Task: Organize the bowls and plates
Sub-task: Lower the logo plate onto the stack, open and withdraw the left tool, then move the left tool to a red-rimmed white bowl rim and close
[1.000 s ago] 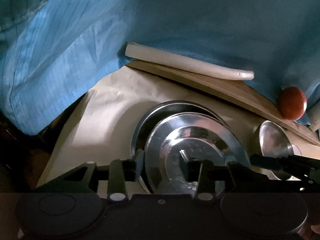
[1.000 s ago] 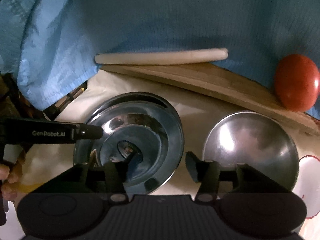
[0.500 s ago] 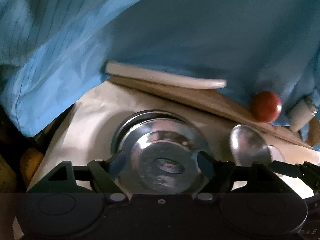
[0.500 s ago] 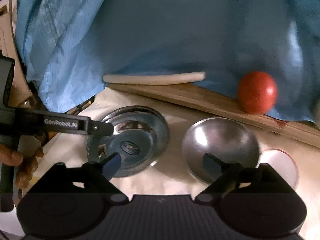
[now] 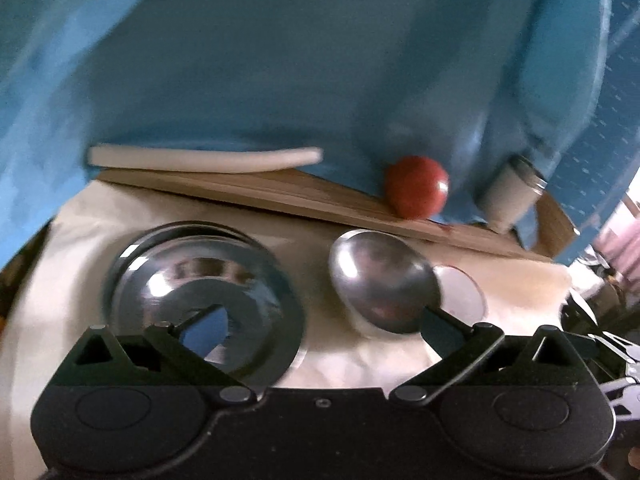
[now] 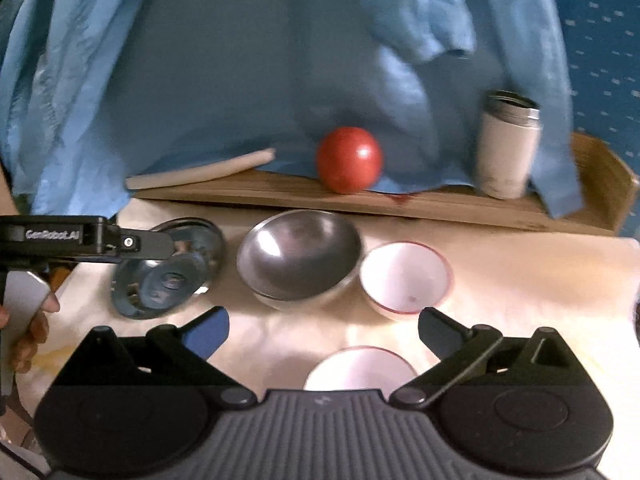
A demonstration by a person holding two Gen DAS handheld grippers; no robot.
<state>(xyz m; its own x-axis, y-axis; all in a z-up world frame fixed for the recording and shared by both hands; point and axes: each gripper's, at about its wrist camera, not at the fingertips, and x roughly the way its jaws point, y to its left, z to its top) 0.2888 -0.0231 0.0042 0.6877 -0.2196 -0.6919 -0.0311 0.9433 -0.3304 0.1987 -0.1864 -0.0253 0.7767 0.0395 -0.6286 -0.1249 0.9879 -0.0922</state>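
A stack of shiny steel plates [image 5: 200,292] lies on the cream cloth at the left; it also shows in the right wrist view [image 6: 168,268]. A steel bowl [image 6: 298,256] stands to its right, also in the left wrist view [image 5: 384,280]. A white bowl with a red rim [image 6: 406,276] stands right of that, and a second white bowl [image 6: 360,370] lies close below my right gripper [image 6: 324,330]. My left gripper [image 5: 320,326] is open and empty, held back from the plates. My right gripper is open and empty.
A wooden board [image 6: 360,200] runs along the back with a red ball [image 6: 348,160], a white stick [image 6: 200,174] and a white metal-topped flask [image 6: 508,148] on it. Blue cloth [image 6: 240,60] hangs behind. The left gripper's body [image 6: 80,238] reaches in at the left.
Both grippers have opened wide and drawn back from the plates. The top plate, gripped at its rim a second ago, now lies free on the stack. More of the table shows.
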